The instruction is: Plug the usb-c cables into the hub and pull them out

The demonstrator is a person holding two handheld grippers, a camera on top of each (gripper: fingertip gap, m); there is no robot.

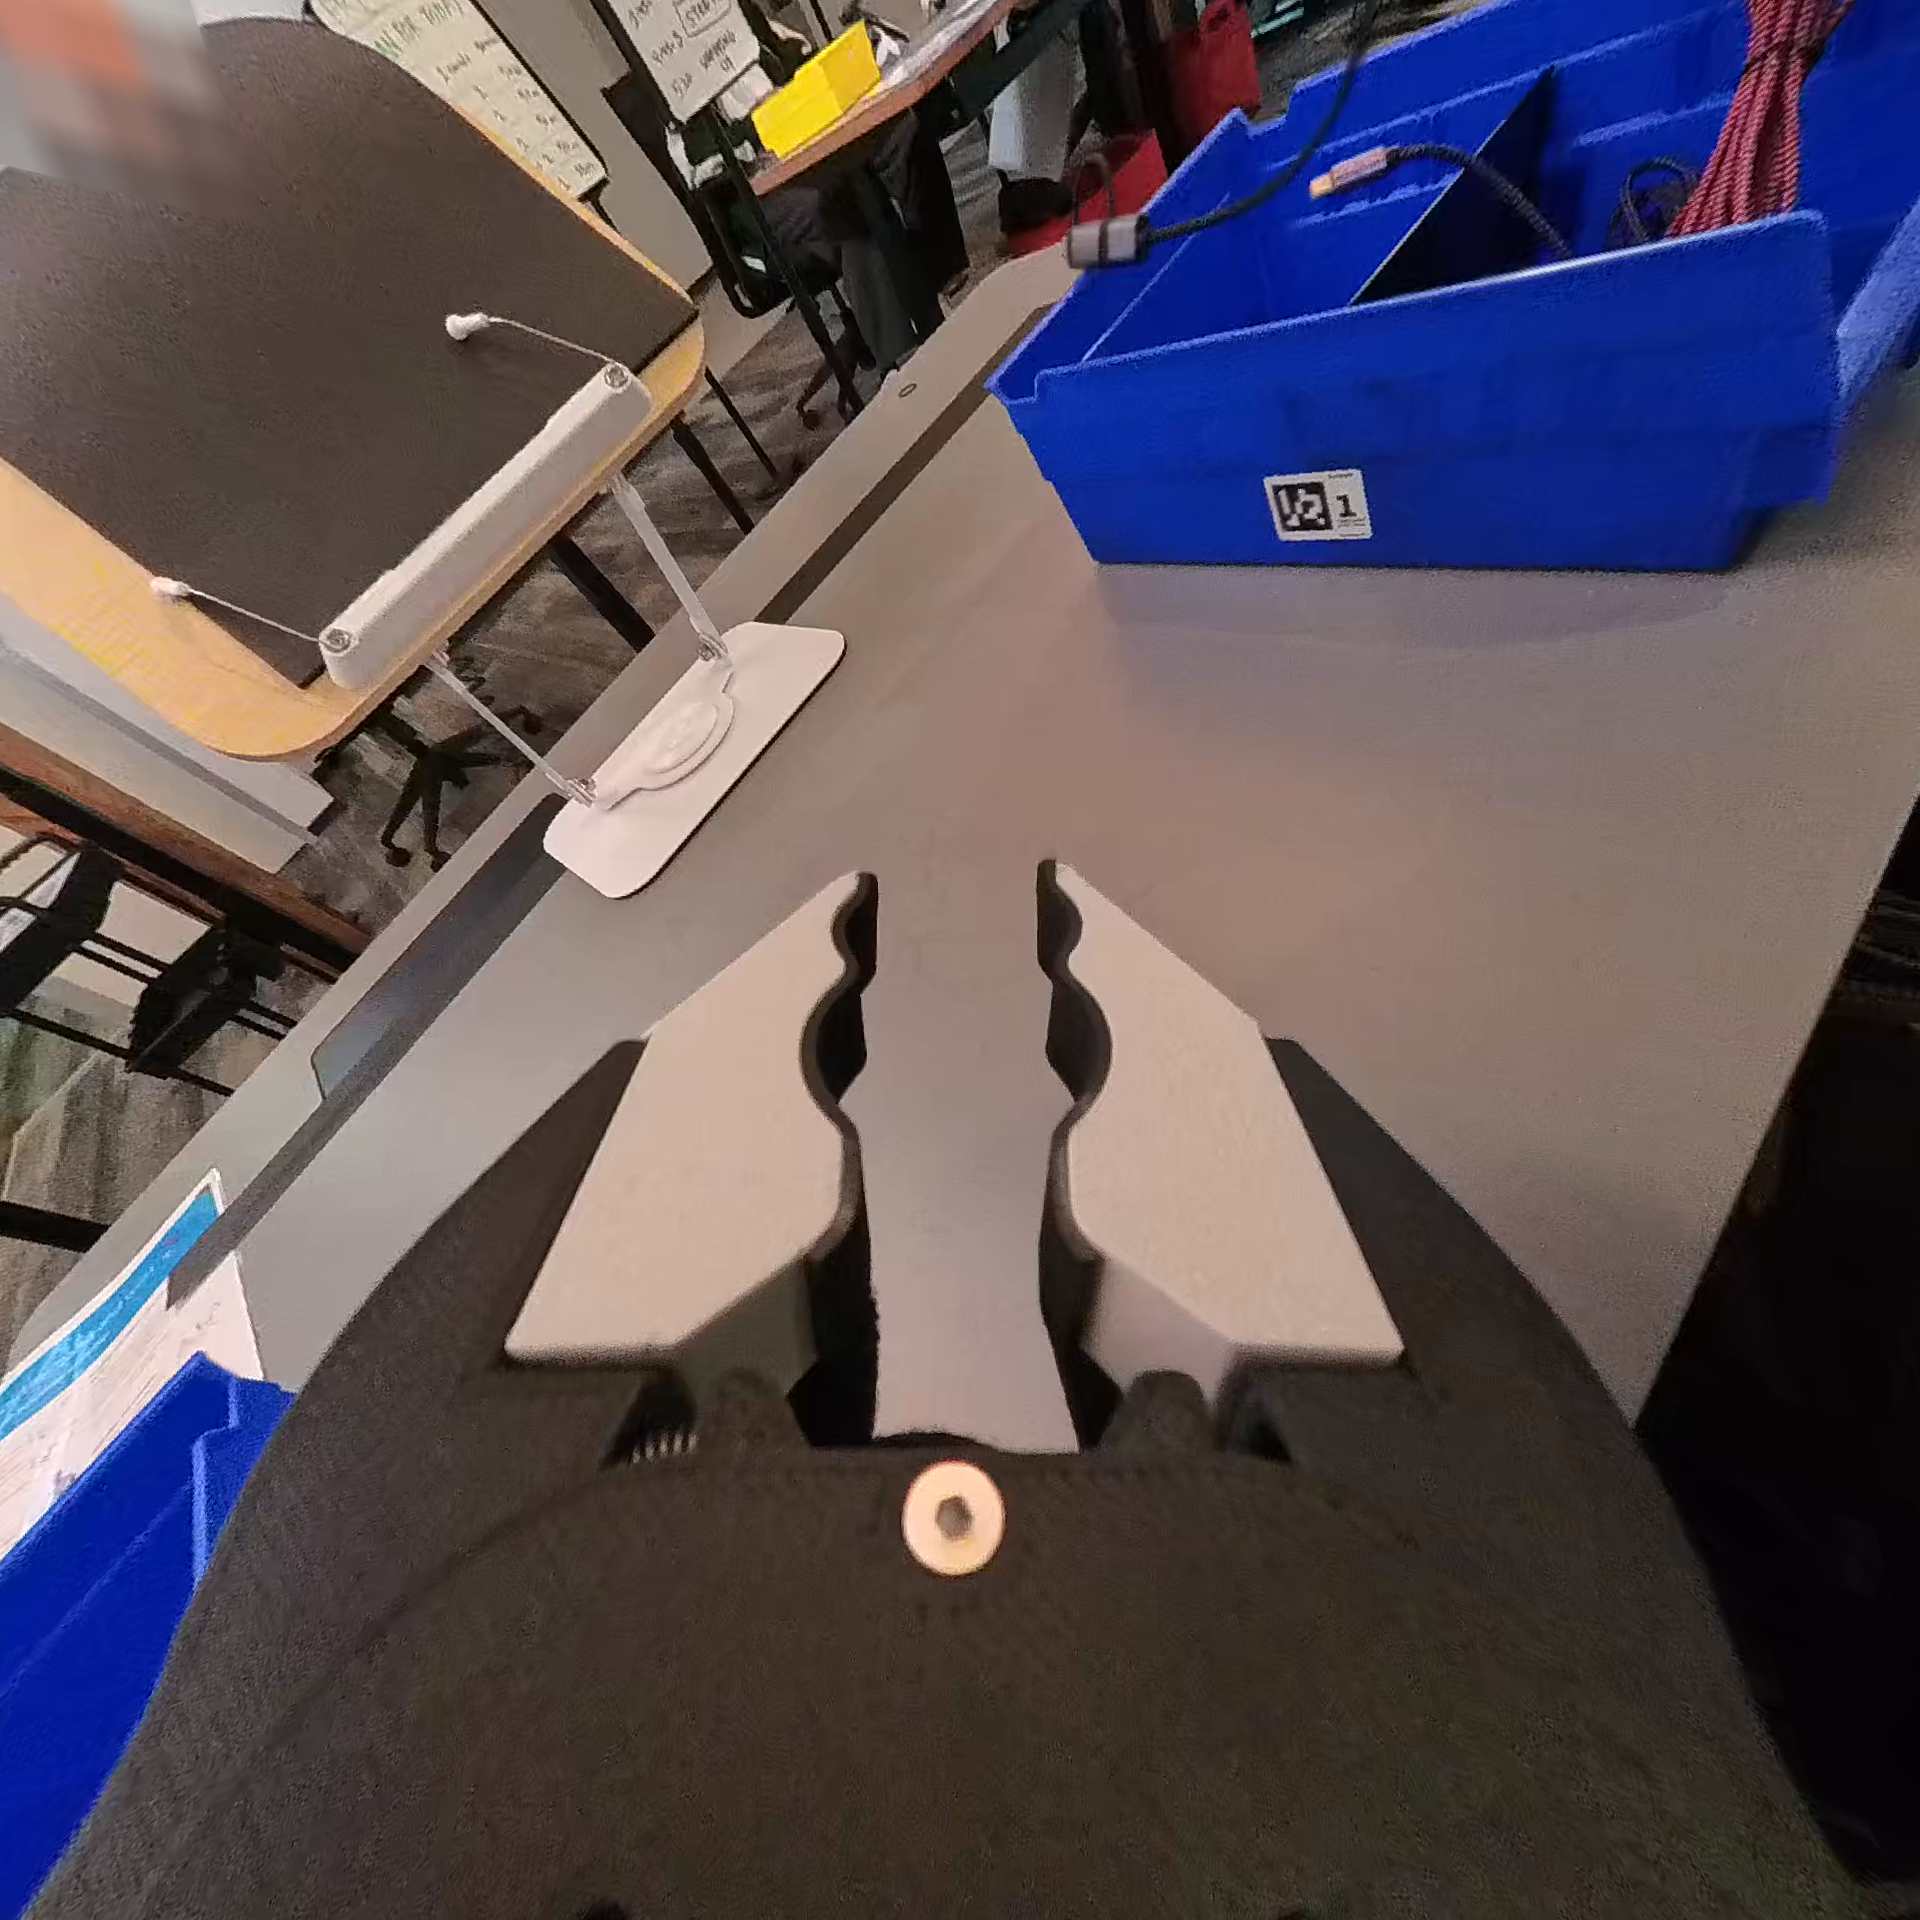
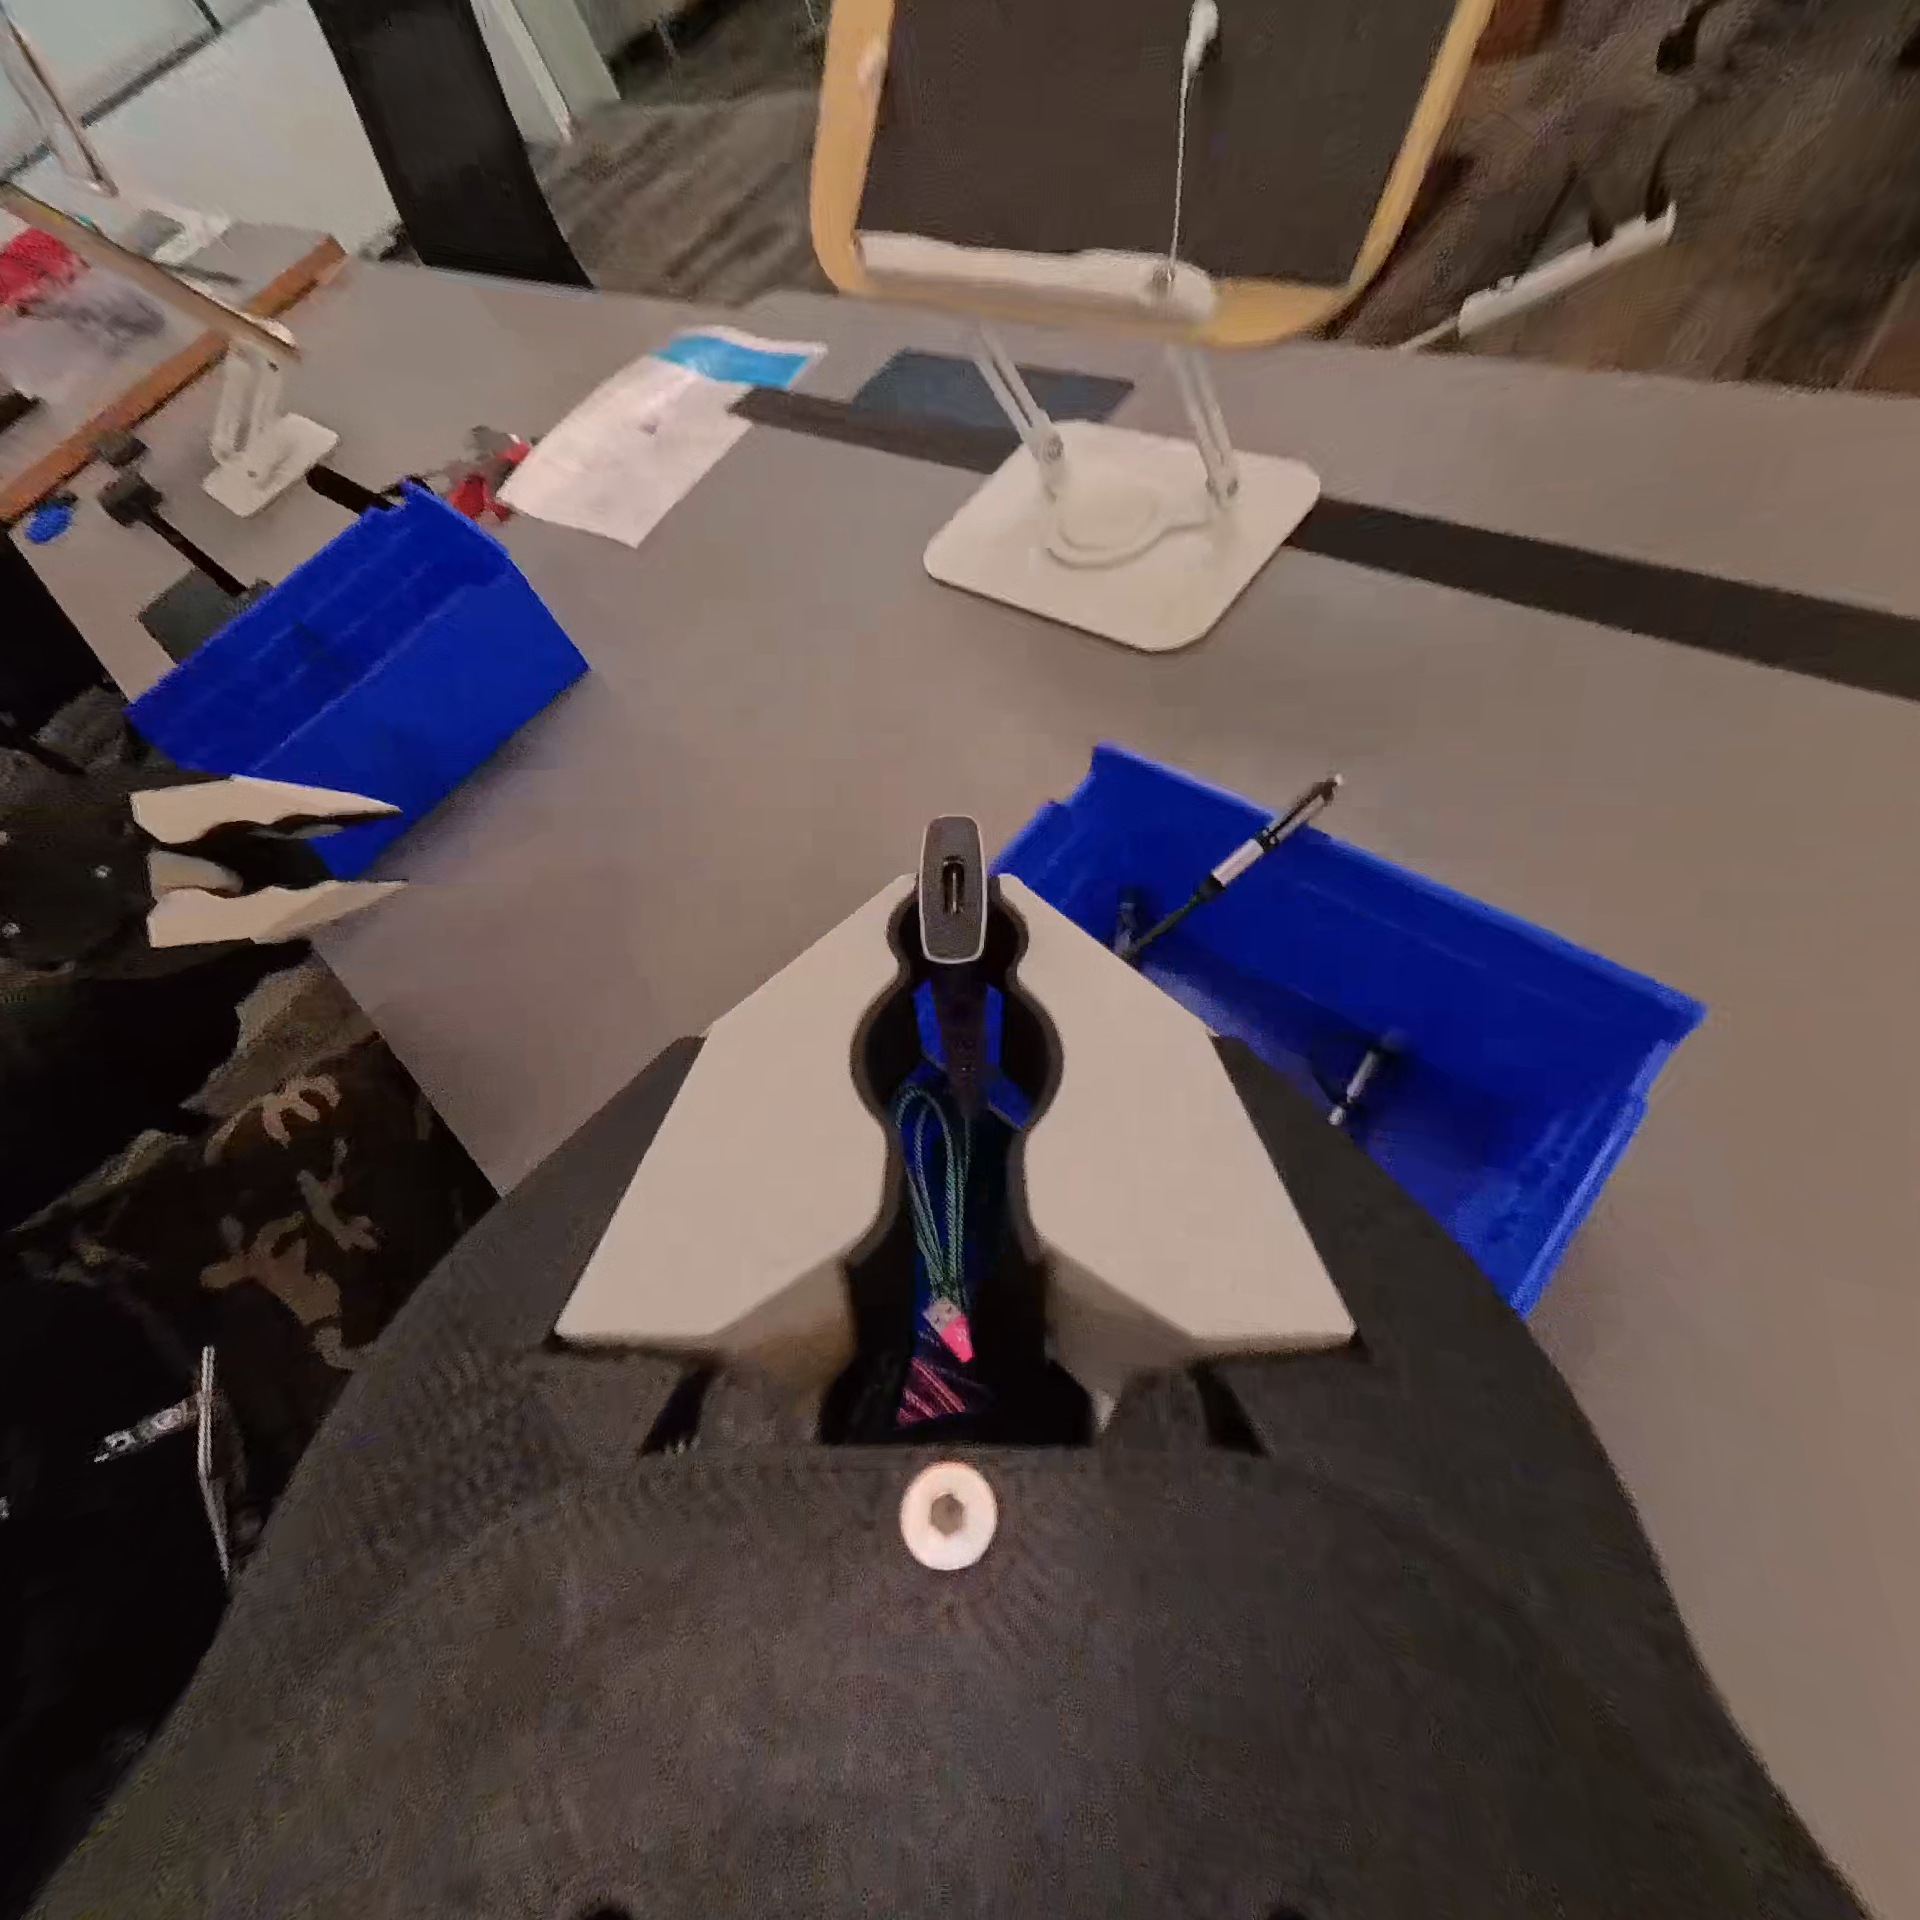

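Grey tabletop runs across an office room with other desks behind. At far left in the right wrist view, the left gripper hovers beside a blue plastic bin, its white fingers apart with only bare table between them. Further along, a white flat-based stand sits near the table's back edge. The right gripper is clamped on a dark grey usb-c hub, port end facing the camera, held above the table. Just right lies a second blue plastic bin holding black braided cables, with a red braided cable bundled at its far end.
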